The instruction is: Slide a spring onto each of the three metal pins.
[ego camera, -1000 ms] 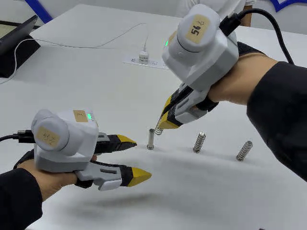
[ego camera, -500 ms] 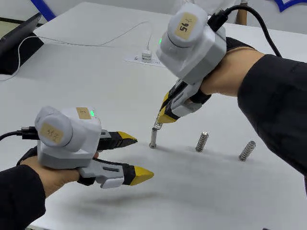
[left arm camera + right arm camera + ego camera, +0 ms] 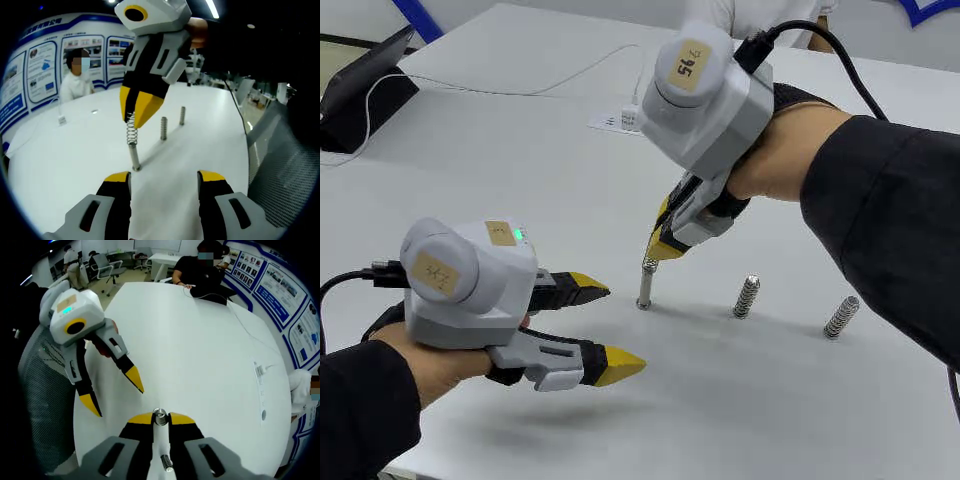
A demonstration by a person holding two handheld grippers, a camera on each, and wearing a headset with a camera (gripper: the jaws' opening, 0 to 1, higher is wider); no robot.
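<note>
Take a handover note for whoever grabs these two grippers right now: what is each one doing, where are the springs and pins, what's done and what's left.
Right gripper: jaws shut on the third spring, held upright with its lower end at the top of the bare pin. I cannot tell whether it has started onto the pin.
Left gripper: jaws open, empty, hovering over the white table beside that pin.
Done: the middle spring and the end spring are on their pins.
Left: lower the third spring down the bare pin, then open the right jaws.
</note>
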